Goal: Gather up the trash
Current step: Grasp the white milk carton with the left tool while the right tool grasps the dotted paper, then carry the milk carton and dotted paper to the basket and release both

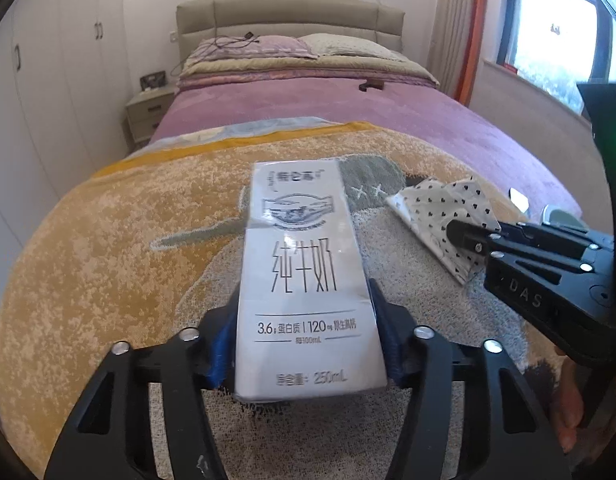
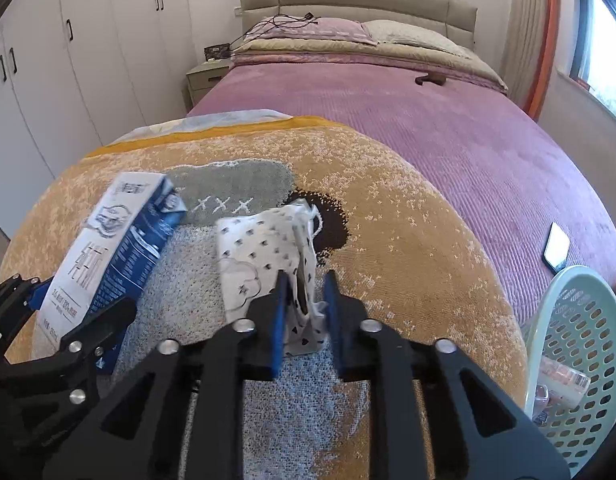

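Observation:
A white milk carton [image 1: 299, 240] with blue sides lies on the orange blanket [image 1: 107, 240], lengthwise between my left gripper's [image 1: 305, 320] blue pads, which press on both its sides. From the right wrist view the carton [image 2: 107, 252] rises tilted out of the left gripper [image 2: 67, 308]. To its right lies a white paper wrapper [image 1: 432, 208] with small black hearts. My right gripper [image 2: 305, 304] is shut on the near edge of this wrapper [image 2: 263, 248], a fold standing between its pads. The left wrist view shows the right gripper [image 1: 468, 238] tip on the wrapper.
A pale green perforated basket [image 2: 580, 320] with some packaging inside stands at the bed's right edge. A phone [image 2: 556, 248] lies on the purple bedcover [image 2: 428, 128] beyond it. A small dark object [image 2: 430, 79] sits near the pillows. White wardrobes [image 2: 47, 80] line the left wall.

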